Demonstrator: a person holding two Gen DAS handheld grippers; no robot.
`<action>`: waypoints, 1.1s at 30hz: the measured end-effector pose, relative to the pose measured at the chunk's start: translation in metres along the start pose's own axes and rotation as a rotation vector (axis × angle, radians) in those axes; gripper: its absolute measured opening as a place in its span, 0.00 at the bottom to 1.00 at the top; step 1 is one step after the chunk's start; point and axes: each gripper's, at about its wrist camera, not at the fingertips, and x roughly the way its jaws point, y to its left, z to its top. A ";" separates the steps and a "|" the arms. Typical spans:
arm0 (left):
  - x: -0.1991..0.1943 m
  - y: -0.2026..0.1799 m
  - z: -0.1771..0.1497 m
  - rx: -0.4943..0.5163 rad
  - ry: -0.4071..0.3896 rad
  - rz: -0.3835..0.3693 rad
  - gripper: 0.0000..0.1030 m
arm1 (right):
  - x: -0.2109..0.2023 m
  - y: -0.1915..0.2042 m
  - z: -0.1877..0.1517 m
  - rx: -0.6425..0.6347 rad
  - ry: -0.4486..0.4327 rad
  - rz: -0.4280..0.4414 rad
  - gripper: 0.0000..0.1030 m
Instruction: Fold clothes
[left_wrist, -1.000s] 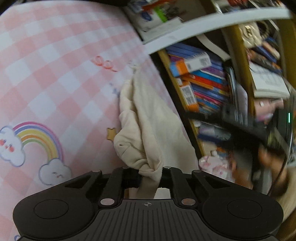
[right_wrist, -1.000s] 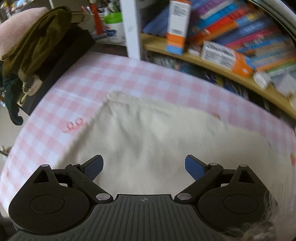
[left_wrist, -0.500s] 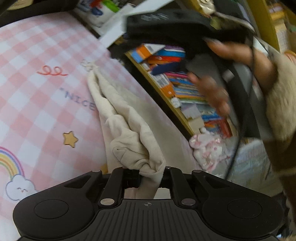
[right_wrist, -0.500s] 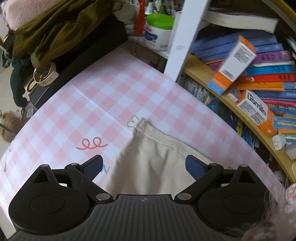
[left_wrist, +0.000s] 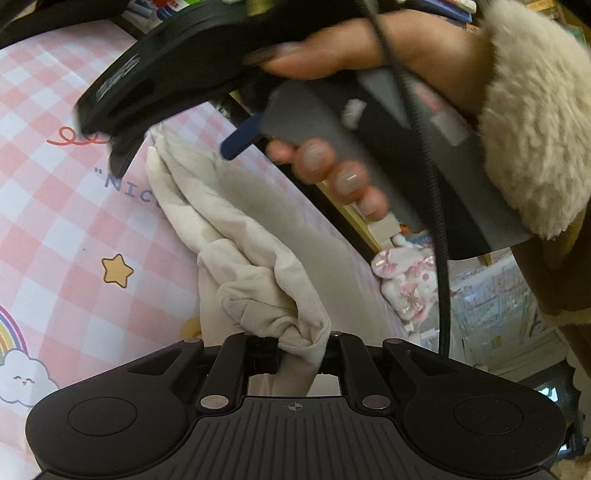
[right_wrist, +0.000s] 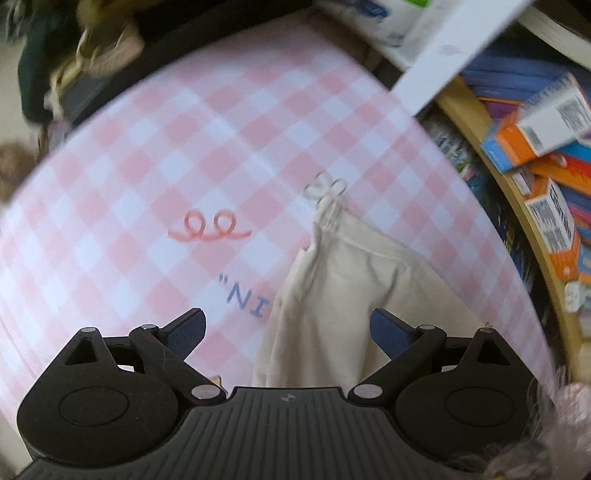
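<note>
A cream garment (left_wrist: 236, 236) lies bunched along the right side of a pink checked tablecloth (left_wrist: 55, 206). My left gripper (left_wrist: 299, 343) is shut on a twisted fold of it at the near end. A hand (left_wrist: 332, 173) with a fluffy cuff holds the right gripper's body above the cloth's far corner in the left wrist view. In the right wrist view the right gripper (right_wrist: 288, 328) is open, its blue pads (right_wrist: 388, 328) spread above the cream garment (right_wrist: 351, 295), whose far corner points up the table. Nothing is between its fingers.
A wooden bookshelf (right_wrist: 535, 155) packed with books and boxes runs along the table's right edge. Dark clothes (right_wrist: 74, 48) are piled beyond the far left corner. A pink and white plush thing (left_wrist: 410, 284) sits by the table's right side.
The right gripper has swung in over the far end of the garment, coming lower and rolling. The left gripper kept its hold and shifted a little, rolling too.
</note>
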 end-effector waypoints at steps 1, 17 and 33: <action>0.001 -0.001 0.000 0.004 0.002 0.000 0.09 | 0.004 0.006 -0.001 -0.027 0.017 -0.020 0.93; -0.004 -0.016 -0.001 0.083 -0.007 0.002 0.09 | 0.024 0.002 -0.016 -0.087 0.100 -0.092 0.08; -0.008 -0.089 -0.005 0.459 -0.031 -0.042 0.07 | -0.073 -0.110 -0.087 0.182 -0.164 -0.010 0.06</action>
